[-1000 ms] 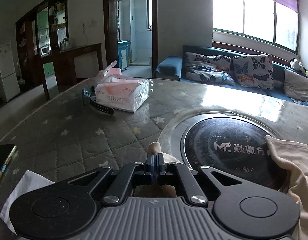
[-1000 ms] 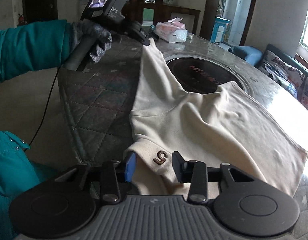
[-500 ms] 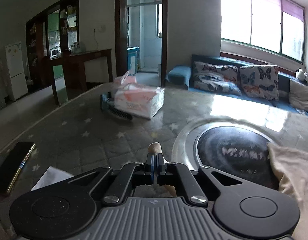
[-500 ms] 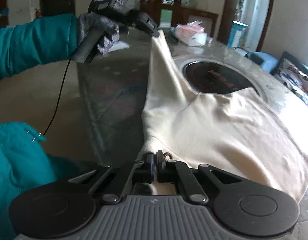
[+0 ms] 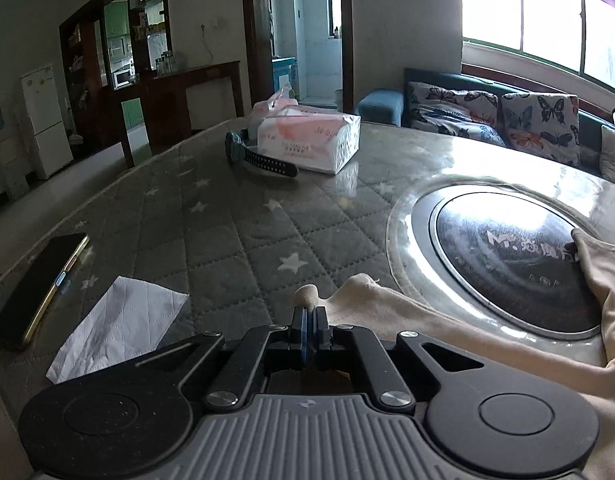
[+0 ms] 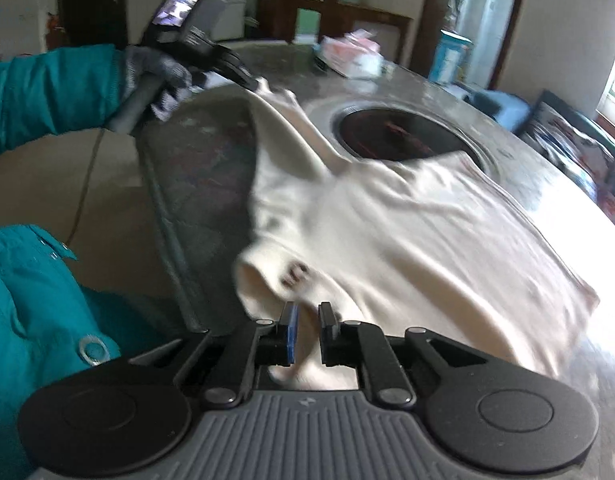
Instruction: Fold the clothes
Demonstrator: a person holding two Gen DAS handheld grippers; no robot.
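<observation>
While the cream shirt lies spread over the quilted desk, its far edge lapping the round black cooktop, the left gripper pinches a sleeve tip between fingers pressed tight together, a nub of cloth poking out just past them. In the right wrist view that gripper sits low at the desk's near-left edge, gripped by a gray-gloved hand on a teal-sleeved forearm that reaches in level from the left, the sleeve drawn taut from it toward the shirt body. The right gripper hovers over the collar end nearest the person, its fingers a narrow gap apart; cloth shows between and below them, but the blur leaves it unclear whether they touch it. A small dark mark on the shirt sits just ahead of those fingers.

Left of the left fingers lie a white tissue and, beyond it, a dark phone at the desk's edge. Well ahead stand a pink-and-white tissue pack and a black-strapped watch touching its left side. The teal jacket fills the right wrist view's lower left.
</observation>
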